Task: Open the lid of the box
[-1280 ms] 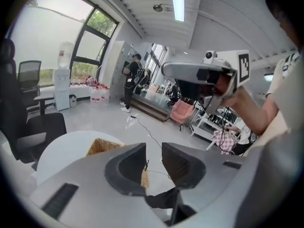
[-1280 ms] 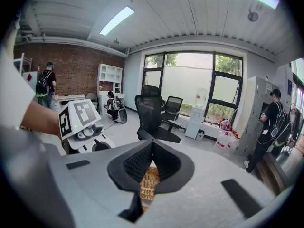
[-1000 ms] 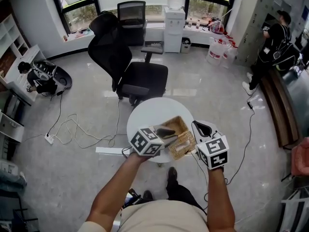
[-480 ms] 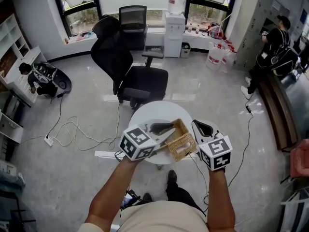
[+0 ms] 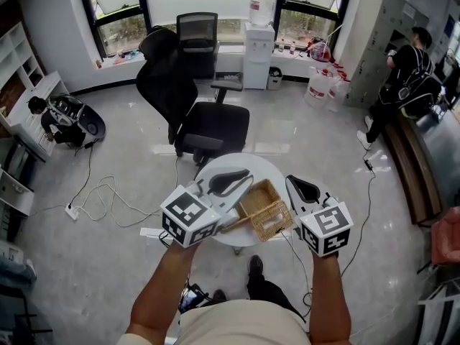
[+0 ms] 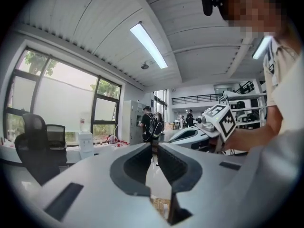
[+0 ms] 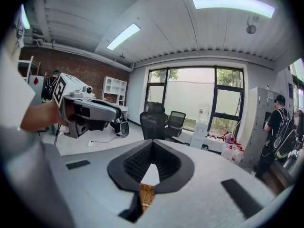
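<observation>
A wicker box (image 5: 260, 198) sits on a small round white table (image 5: 215, 165), its lid (image 5: 272, 221) lying open toward me. My left gripper (image 5: 244, 175) hangs above the box's left side, apart from it. Its jaws have just been closing and stand with only a thin slit and nothing between them (image 6: 155, 148). My right gripper (image 5: 291, 182) hovers at the box's right, shut and empty, its tips meeting (image 7: 152, 144). A strip of the box (image 7: 147, 194) shows low between its jaws, and a scrap of wicker (image 6: 159, 204) below the left gripper's.
A black office chair (image 5: 194, 99) stands just beyond the table. Cables (image 5: 108, 192) trail over the floor at left. A water dispenser (image 5: 260, 38) and bottles (image 5: 323, 77) are by the windows. A person (image 5: 406, 70) stands at lockers far right.
My left gripper has lifted away from the box and drifted left, its jaws narrowing. The right gripper has risen a little. The box lies as before, open.
</observation>
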### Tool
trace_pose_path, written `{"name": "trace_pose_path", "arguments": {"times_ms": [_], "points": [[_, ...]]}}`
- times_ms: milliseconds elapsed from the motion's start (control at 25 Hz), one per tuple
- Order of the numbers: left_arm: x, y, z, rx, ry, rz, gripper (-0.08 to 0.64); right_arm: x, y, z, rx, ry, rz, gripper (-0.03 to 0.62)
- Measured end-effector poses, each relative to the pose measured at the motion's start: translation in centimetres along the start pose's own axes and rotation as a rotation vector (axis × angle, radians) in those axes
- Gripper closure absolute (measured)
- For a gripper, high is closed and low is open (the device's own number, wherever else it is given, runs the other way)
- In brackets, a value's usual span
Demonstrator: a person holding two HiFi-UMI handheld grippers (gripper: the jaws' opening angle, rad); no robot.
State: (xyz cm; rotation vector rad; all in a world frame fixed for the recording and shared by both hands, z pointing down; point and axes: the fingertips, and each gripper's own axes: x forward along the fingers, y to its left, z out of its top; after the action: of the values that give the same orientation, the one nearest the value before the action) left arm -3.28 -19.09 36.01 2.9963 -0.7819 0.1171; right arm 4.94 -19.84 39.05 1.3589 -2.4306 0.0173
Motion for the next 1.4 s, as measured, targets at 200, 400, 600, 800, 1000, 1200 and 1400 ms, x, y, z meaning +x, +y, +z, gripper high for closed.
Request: {"name": "trace_pose_path", "arguments": {"times_ms": [200, 400, 600, 800, 1000, 1200, 1400], "points": [[-1.4, 0.5, 2.3, 0.067, -0.051, 0.068, 0.518, -0.6, 0.6, 1.8, 0.005, -0.042, 0.01, 0.6], [-2.5, 0.9, 4.0, 0.169, -0.076, 0.148, 0.518, -1.3, 1.0, 3.5, -0.013, -0.078, 0.02, 0.6], [-3.6, 0.7, 6.0, 0.292, -0.103, 0.215, 0.52, -2.0, 1.6, 5.2, -0.051, -0.11, 0.023, 0.603], [-4.1, 0.3, 6.4, 0.331, -0.1, 0.227, 0.522, -2.2, 2.1, 5.9, -0.071, -0.13, 0.022, 0.603], [-4.1, -0.1, 6.7, 0.33, -0.102, 0.22, 0.522, -2.6, 2.2, 6.2, -0.078, -0.132, 0.02, 0.603], [-3.8, -0.5, 6.6, 0.326, -0.102, 0.213, 0.522, -2.9, 2.1, 5.9, -0.077, -0.13, 0.016, 0.603], [-3.7, -1.1, 6.4, 0.337, -0.095, 0.205, 0.523, -3.3, 2.2, 5.4, -0.073, -0.123, 0.019, 0.603]]}}
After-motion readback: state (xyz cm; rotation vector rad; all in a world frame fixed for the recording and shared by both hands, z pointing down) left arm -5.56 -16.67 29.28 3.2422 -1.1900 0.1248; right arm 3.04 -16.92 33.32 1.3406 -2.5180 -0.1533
